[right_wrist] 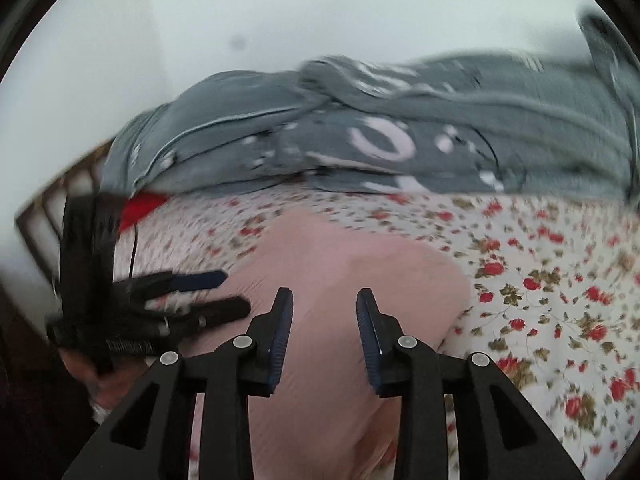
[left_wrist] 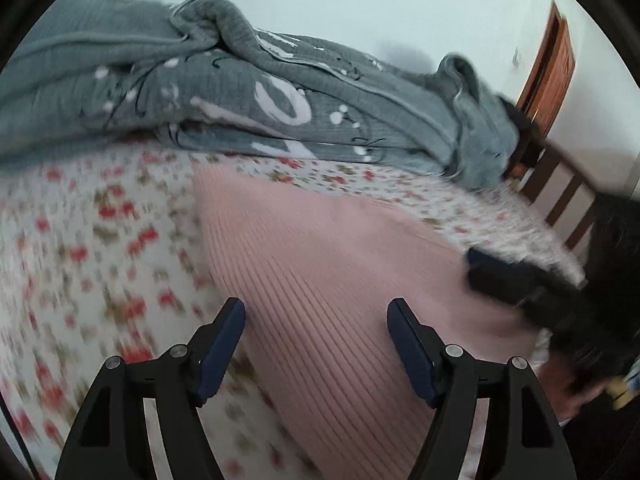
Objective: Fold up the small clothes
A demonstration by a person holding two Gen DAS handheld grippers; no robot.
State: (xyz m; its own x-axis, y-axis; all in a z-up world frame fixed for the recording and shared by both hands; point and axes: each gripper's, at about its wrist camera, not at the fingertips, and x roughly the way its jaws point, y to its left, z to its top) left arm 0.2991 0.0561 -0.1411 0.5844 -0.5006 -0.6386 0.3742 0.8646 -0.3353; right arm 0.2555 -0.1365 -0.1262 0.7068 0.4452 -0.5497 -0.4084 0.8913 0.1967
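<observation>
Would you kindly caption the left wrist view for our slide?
Left gripper, jaws open and empty, above a pink ribbed garment on a floral bedsheet, grey blanket behind.

A bed (left_wrist: 100,240) with a white sheet printed in red flowers carries everything. A pink ribbed garment (left_wrist: 320,280) lies flat on the sheet near its front edge. Behind it, along the wall side, a grey blanket (left_wrist: 240,92) with white markings lies bunched in folds. A red item (right_wrist: 142,205) peeks out beside the blanket's end.
</observation>
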